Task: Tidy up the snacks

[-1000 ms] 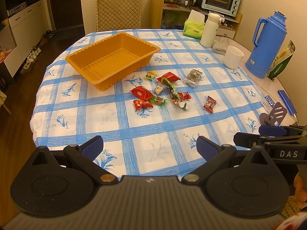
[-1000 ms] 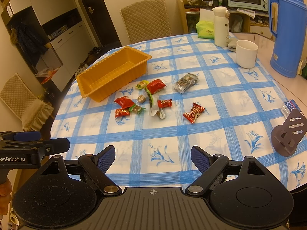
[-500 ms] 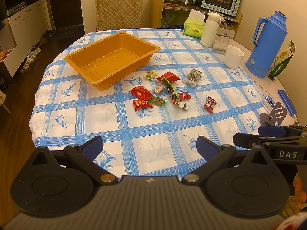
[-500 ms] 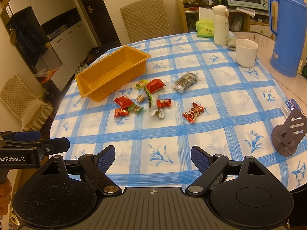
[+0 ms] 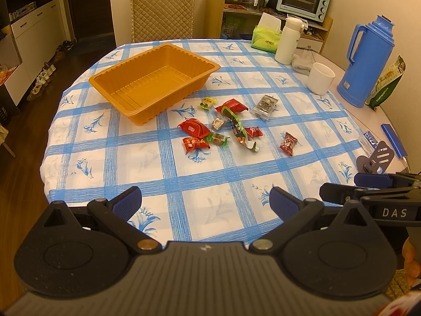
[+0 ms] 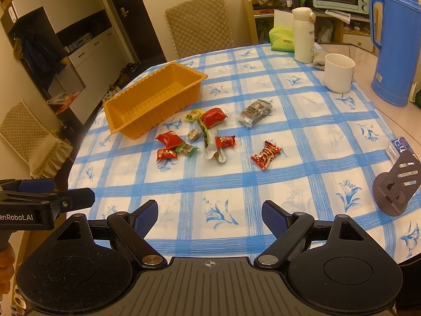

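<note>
An empty orange tray [image 5: 155, 81] [image 6: 155, 100] stands at the far left of the blue-checked table. Several wrapped snacks lie loose in front of it: a red packet [image 5: 194, 127] [image 6: 168, 139], a red twisted candy [image 5: 288, 143] [image 6: 265, 154], a clear packet [image 5: 264, 105] [image 6: 255, 112] and a long green wrapper [image 5: 235, 123] [image 6: 206, 134]. My left gripper [image 5: 205, 202] is open and empty over the near table edge. My right gripper [image 6: 210, 217] is open and empty over the near edge, to the right of the left one.
A white cup [image 5: 320, 78] [image 6: 339, 72], a white bottle [image 5: 289, 40], a green tissue box [image 5: 265, 40] and a blue thermos [image 5: 368, 60] [image 6: 394, 42] stand at the far right. A grey stand [image 6: 397, 187] sits near the right edge. A chair [image 5: 161, 13] is behind the table.
Both views have shifted very slightly; the grippers stay open and the snacks and tray have not moved.
</note>
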